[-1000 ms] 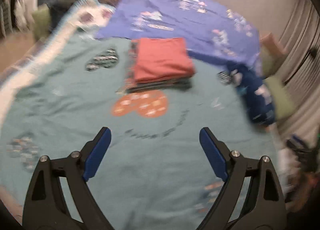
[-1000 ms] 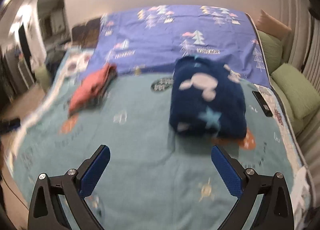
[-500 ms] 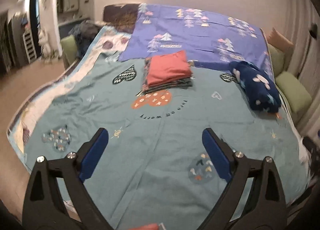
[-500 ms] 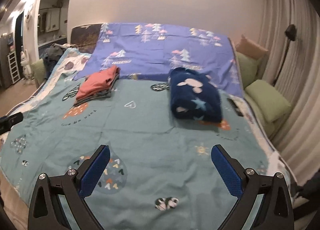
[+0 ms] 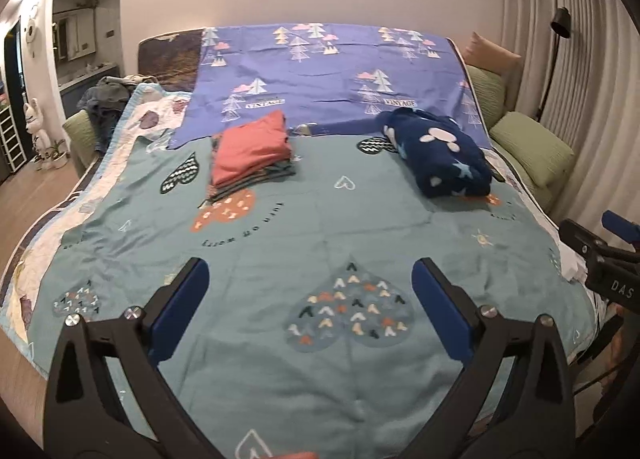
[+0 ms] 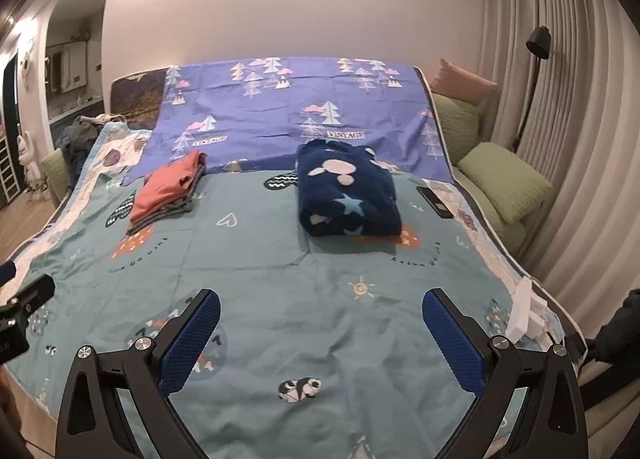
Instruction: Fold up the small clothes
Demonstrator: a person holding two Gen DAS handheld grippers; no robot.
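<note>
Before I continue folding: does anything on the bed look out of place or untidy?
Nothing stands out. The folded stack with the coral top is neat, and the navy fleece bundle lies rolled beside it.

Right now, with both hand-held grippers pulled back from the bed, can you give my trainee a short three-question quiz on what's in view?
1. True or false: the salmon-pink garment lies on top of the folded clothes stack.
2. Which lies nearer the green cushions: (A) that stack, (B) the navy fleece bundle with white shapes and blue stars, (C) the orange heart print?
3. Fill in: the right hand-held gripper holds ____ between its blue pads.

Key
1. True.
2. B.
3. Nothing; it is open over the teal patterned bedspread. The left hand-held gripper is opening, also empty.
</note>
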